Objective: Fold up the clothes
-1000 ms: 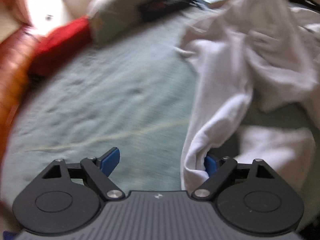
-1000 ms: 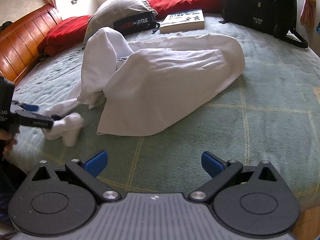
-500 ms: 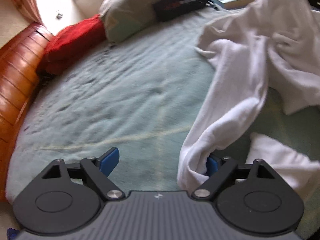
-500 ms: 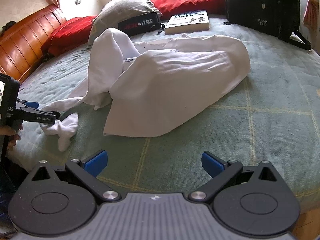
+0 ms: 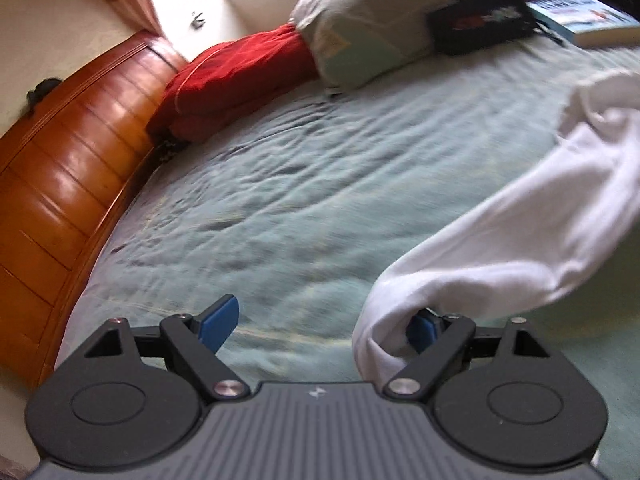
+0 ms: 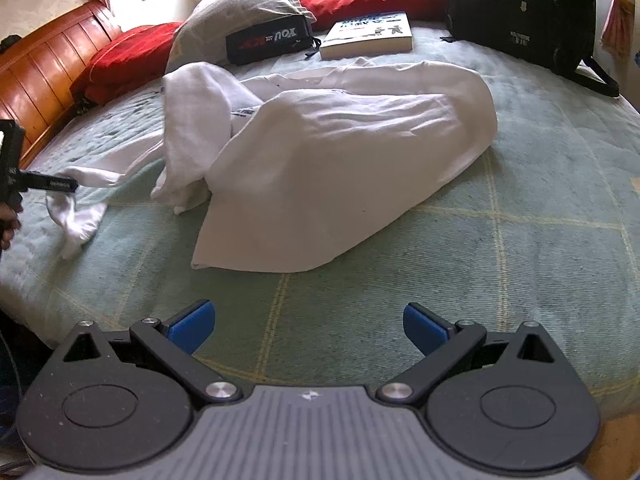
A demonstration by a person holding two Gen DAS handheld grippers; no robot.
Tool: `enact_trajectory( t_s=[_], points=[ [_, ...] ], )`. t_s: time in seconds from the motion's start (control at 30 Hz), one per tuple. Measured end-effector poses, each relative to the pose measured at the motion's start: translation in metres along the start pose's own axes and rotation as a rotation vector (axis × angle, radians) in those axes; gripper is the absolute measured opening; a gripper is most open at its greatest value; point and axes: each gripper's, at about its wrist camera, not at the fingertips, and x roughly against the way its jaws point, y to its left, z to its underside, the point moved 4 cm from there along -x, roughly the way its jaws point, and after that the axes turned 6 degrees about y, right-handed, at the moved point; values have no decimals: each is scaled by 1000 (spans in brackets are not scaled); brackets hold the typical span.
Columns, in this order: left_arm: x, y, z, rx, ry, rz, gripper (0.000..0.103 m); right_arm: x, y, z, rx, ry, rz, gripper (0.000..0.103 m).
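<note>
One sleeve (image 5: 500, 248) drapes over left hand-held gripper's (image 5: 320, 320) right finger.

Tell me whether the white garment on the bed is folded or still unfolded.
Unfolded. The white garment lies in a rumpled heap on the bed, one sleeve draped over the left gripper's finger.

The garment (image 6: 344, 152) lies heaped mid-bed (image 6: 540, 232), one sleeve (image 6: 120, 164) trailing left toward the left gripper (image 6: 60, 184). Behind it sit a pillow (image 6: 240, 12), pouch (image 6: 268, 40) and book (image 6: 368, 36); a backpack (image 6: 520, 12) stands far right, the headboard (image 6: 44, 76) left.
</note>
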Motion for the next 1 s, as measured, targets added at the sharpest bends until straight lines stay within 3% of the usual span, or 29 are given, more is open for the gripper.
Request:
enact_trajectory(
  t_s=[0.53, 0.67, 0.9, 1.0],
  points=[
    [-62, 61, -45, 130, 16, -88, 87, -16, 1, -18, -18, 26, 49, 102],
    [-72, 75, -49, 161, 29, -62, 87, -18, 0, -22, -30, 24, 62, 102],
    [-68, 91, -45, 140, 8, -78, 87, -25, 4, -25, -27, 38, 58, 102],
    [-50, 102, -56, 139, -55, -111, 87, -23, 6, -24, -25, 37, 52, 102]
  ],
)
